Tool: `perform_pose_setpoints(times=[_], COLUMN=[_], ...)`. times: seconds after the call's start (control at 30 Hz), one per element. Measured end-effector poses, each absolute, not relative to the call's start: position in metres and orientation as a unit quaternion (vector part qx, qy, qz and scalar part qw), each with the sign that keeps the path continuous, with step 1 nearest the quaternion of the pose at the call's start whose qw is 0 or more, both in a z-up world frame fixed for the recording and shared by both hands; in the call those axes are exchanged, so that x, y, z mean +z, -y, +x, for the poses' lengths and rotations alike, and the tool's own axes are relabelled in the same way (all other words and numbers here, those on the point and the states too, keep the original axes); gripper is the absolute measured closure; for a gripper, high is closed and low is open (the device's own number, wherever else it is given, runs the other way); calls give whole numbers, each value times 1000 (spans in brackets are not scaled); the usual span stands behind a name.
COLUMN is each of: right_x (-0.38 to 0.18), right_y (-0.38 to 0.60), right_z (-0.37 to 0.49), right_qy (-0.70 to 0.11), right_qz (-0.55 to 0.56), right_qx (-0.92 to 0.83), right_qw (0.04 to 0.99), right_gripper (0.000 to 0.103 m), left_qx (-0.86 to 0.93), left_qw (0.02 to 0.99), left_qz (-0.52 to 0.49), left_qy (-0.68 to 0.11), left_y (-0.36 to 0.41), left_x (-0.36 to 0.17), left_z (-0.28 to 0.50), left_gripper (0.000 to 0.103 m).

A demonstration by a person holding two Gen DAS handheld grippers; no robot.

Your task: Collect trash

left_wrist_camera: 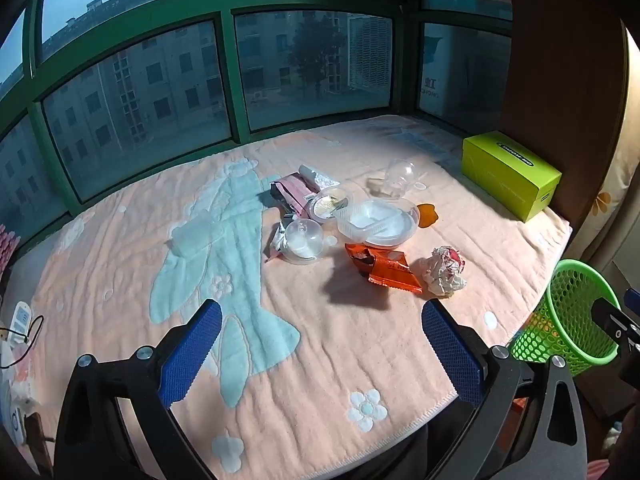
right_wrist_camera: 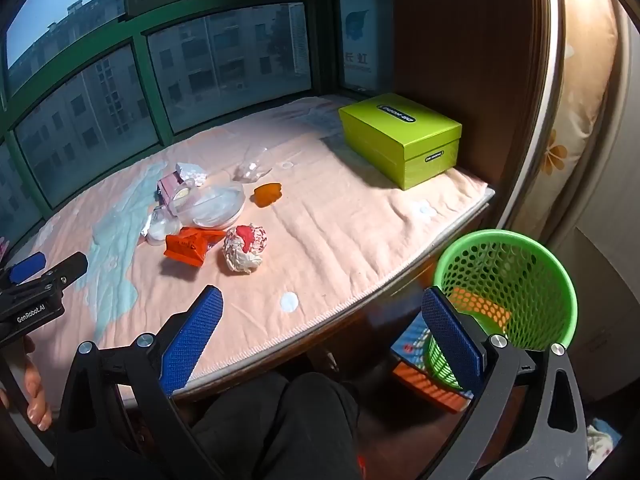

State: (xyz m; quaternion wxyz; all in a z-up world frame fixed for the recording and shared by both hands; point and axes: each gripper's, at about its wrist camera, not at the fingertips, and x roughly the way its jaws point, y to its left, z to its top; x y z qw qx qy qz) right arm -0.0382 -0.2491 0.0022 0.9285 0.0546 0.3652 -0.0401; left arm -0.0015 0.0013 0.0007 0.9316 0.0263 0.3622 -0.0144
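Trash lies in a heap on the pink blanket (left_wrist_camera: 360,352): a crumpled white and red paper ball (left_wrist_camera: 445,270) (right_wrist_camera: 245,248), an orange wrapper (left_wrist_camera: 384,267) (right_wrist_camera: 190,245), a clear plastic tray (left_wrist_camera: 378,220) (right_wrist_camera: 212,206), small clear cups (left_wrist_camera: 303,238), a pink packet (left_wrist_camera: 292,192) and an orange scrap (left_wrist_camera: 428,214) (right_wrist_camera: 268,195). A green mesh basket (right_wrist_camera: 506,292) (left_wrist_camera: 568,316) stands on the floor at the right. My left gripper (left_wrist_camera: 322,344) is open and empty, short of the heap. My right gripper (right_wrist_camera: 322,340) is open and empty over the blanket's edge, left of the basket.
A lime-green box (left_wrist_camera: 510,174) (right_wrist_camera: 400,142) sits at the back right by a brown wall. Green-framed windows (left_wrist_camera: 224,76) run behind the ledge. A white device with a cable (left_wrist_camera: 20,320) lies at the far left. Dark-clothed knees (right_wrist_camera: 300,420) are below.
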Motion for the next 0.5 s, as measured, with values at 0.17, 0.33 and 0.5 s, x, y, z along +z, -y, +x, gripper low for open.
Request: perform_pose_setpoints(times=[0.17, 0.33, 0.5], right_x=[2, 3, 5], right_y=[249, 248, 249], right_z=[-39, -38, -39], right_qy=[-364, -363, -362], right_qz=[52, 50, 52], right_qx=[-39, -40, -41], right_qw=[929, 930, 930], right_gripper=[5, 5, 5], left_qx=[-12, -10, -12], left_qw=[930, 931, 931], left_qz=[25, 25, 26], left_qy=[-365, -364, -364], left_y=[-2, -4, -4], left_x=[-3, -4, 0], left_z=[1, 0, 0], left_gripper=[6, 6, 6])
